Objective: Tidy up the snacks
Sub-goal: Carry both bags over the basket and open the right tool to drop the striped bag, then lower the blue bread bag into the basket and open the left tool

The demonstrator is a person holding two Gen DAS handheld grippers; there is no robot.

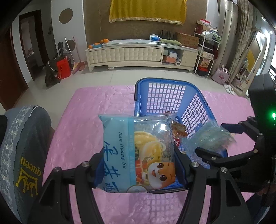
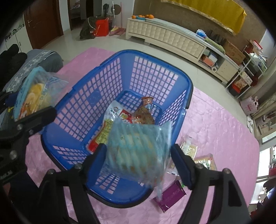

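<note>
Pink quilted cloth (image 2: 215,124) over the work surface, pale tiled floor beyond, a long cream cabinet (image 1: 134,53) against the far wall with oranges (image 1: 101,42) at its left end, yellow fabric (image 1: 148,10) hanging above. Grey cushion (image 1: 25,146) printed "queen" at 9 o'clock in the left wrist view.

One blue lattice basket (image 2: 110,96) on the cloth, long axis running from 7 o'clock toward 1 o'clock in the right wrist view. Inside, at least two packets on the floor: a red-and-white packet (image 2: 110,124) and a brown snack packet (image 2: 144,115). On the cloth at 4 o'clock of the basket, one purple packet (image 2: 170,194) and at least two pale yellowish packets (image 2: 205,160), exact count unclear.

Left gripper (image 1: 140,170) closed on a light blue pastry bag (image 1: 134,151), pinched at its lower edge, bag upright, long axis toward 12 o'clock, hanging just at the basket's near-left rim.

Right gripper (image 2: 138,163) with fingers spread apart, a clear blue-tinted biscuit bag (image 2: 136,153) between them, blurred, above the basket's near end; contact with the pads cannot be told.
</note>
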